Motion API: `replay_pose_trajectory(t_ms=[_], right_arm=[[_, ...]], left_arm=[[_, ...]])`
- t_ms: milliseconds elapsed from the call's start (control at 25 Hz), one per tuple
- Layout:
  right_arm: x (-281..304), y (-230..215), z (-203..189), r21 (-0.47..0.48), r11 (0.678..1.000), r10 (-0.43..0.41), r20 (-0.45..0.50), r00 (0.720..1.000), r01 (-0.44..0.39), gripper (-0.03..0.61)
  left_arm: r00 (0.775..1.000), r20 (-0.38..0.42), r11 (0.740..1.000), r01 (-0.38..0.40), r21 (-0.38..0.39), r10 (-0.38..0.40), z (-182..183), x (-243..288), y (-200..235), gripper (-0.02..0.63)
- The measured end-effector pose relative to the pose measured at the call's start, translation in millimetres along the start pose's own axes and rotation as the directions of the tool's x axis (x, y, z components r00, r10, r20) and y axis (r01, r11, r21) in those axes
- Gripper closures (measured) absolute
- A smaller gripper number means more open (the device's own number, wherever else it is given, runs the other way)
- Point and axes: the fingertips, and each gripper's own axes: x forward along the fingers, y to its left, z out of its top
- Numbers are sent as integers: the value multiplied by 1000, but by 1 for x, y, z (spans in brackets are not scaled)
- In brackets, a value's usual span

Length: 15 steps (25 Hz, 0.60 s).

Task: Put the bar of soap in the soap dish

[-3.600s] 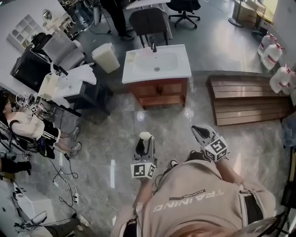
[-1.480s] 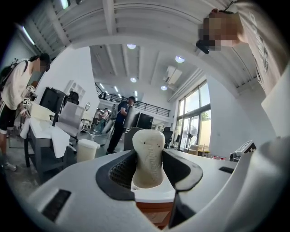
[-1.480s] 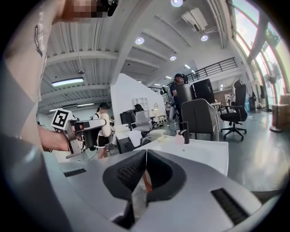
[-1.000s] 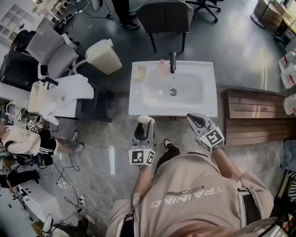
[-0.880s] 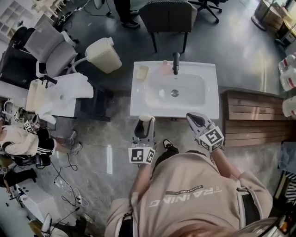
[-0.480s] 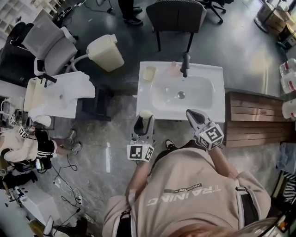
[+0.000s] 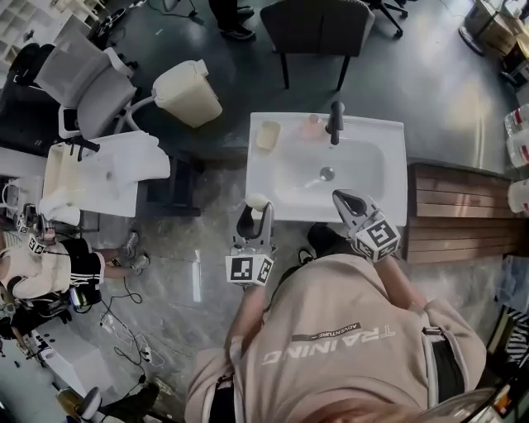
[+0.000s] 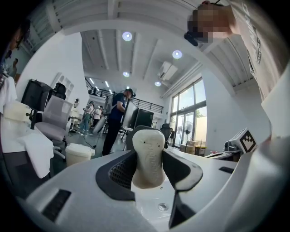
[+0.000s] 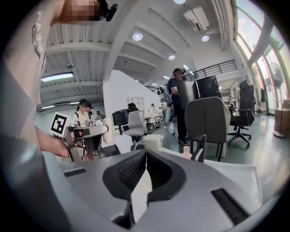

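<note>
A cream bar of soap (image 7: 257,201) stands upright between the jaws of my left gripper (image 7: 253,213), which is shut on it at the front left edge of the white sink (image 7: 388,149). In the left gripper view the soap (image 8: 147,156) hangs above the basin and its drain (image 8: 161,207). A cream soap dish (image 7: 267,135) sits on the sink's back left corner, beside a pink bottle (image 7: 312,125) and the black faucet (image 7: 335,122). My right gripper (image 7: 341,198) is shut and empty over the basin's front edge (image 9: 145,174).
A cream bin (image 7: 187,92) stands left of the sink and a dark chair (image 7: 316,25) behind it. A wooden bench (image 7: 463,206) lies to the right. A white table (image 7: 107,178) and grey chair (image 7: 83,78) are at the left, with people nearby.
The person has walked up to the sink. Both grippers went from over the floor to the sink's front edge, the left still holding the soap.
</note>
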Motion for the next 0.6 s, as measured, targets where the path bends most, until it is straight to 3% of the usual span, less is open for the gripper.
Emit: replay_pose_trajectory(t_ms=[360, 600], right_arm=[[42, -62, 27, -24, 999, 45, 51, 998, -44, 565], [48, -102, 19, -8, 1000, 25, 43, 999, -25, 566]], left_arm=[[995, -74, 998, -61, 9, 61, -12, 73, 27, 439], [986, -122, 992, -119, -44, 113, -36, 111, 50, 439]])
